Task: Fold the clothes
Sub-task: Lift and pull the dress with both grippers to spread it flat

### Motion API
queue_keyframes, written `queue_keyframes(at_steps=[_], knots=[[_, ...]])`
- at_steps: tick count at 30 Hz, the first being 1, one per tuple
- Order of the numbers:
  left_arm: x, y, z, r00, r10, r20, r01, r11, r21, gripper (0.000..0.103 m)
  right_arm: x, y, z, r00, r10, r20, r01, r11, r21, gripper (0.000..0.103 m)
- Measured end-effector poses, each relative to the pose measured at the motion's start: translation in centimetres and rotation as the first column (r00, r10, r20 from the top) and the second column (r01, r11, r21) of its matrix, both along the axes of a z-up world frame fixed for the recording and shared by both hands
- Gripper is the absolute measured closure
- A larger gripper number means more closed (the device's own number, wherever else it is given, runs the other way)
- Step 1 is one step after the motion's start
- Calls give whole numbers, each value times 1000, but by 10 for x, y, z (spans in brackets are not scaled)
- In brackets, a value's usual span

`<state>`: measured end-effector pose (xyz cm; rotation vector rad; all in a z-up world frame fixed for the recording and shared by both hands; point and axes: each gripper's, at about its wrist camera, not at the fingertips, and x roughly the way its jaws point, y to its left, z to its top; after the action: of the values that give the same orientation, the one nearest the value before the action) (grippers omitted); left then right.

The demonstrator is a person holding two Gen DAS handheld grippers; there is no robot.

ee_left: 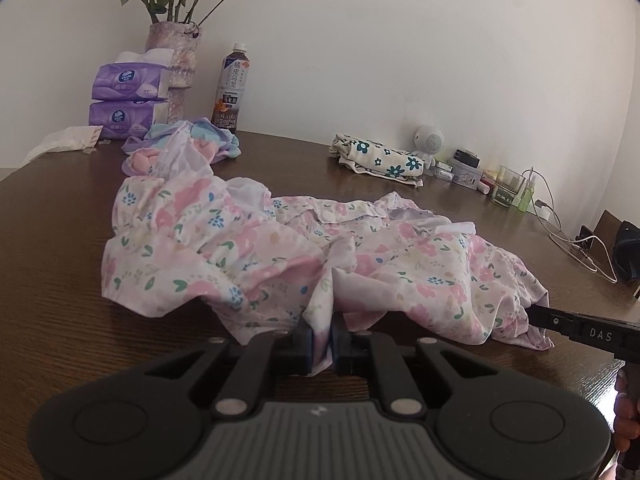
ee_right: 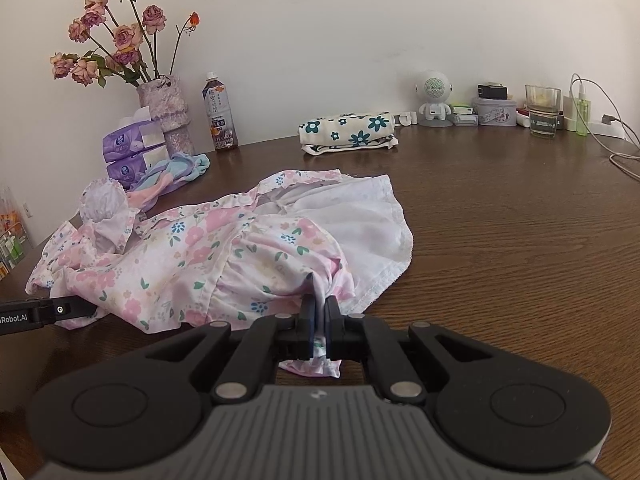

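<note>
Your left gripper [ee_left: 321,340] is clamped on a bunched fold of the pink floral garment [ee_left: 248,248], with cloth pinched between its fingers at the near hem. Your right gripper [ee_right: 319,320] is likewise closed tight on the same garment [ee_right: 192,256], a tuft of fabric squeezed between its pads and a scrap hanging below them. The garment lies crumpled across the middle of the dark wooden table [ee_right: 520,260], stretched loosely between your two grippers.

The left wrist view shows the right gripper's black finger entering from the right edge, touching the garment's far hem, with part of your hand [ee_left: 626,412] beside it. Only this view shows a crumpled white tissue [ee_left: 68,140] near the tissue packs [ee_left: 126,100]. The right wrist view shows the garment's white lining [ee_right: 360,216] turned outward and a puffed sleeve [ee_right: 106,204] standing up at the left; the left gripper's finger enters from the left edge here.

Along the white wall [ee_right: 360,20] at the back of the table you have a vase of dried roses [ee_right: 164,108], a drink bottle [ee_right: 219,118], a pastel cloth [ee_right: 176,172] just beside the tissue packs, a folded cream cloth with teal flowers [ee_right: 348,130], a small white robot figure [ee_right: 434,98], a tin [ee_right: 494,111], a glass [ee_right: 543,110] and a white cable [ee_right: 616,136].
</note>
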<state>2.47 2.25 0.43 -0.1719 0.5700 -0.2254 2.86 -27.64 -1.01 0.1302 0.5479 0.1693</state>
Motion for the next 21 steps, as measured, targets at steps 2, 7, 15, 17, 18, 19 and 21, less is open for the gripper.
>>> queue_keyframes(at_steps=[2,7,15,17,18,19,21], knots=[[0,0,0,1000,0,1,0,1000,0,94,0,0,0,1000,0,1,0,1000,-2,99],[-1,1,0,1000,0,2,0,1000,-5,94,-1,1,0,1000,0,5,0,1000,-7,99],[-2,2,-1,1000,0,4,0,1000,-12,94,-1,2,0,1000,3,11,-3,1000,-9,99],[-2,2,-1,1000,1,5,-1,1000,-13,94,-2,2,0,1000,4,12,-4,1000,-9,98],[-2,2,-1,1000,1,5,-1,1000,-14,94,-2,2,0,1000,5,12,-5,1000,-9,98],[-2,2,-1,1000,1,5,-1,1000,-15,94,-2,2,0,1000,6,13,-6,1000,-9,98],[-2,3,-1,1000,2,5,-2,1000,-16,94,-2,2,0,1000,9,14,-8,1000,-8,98]])
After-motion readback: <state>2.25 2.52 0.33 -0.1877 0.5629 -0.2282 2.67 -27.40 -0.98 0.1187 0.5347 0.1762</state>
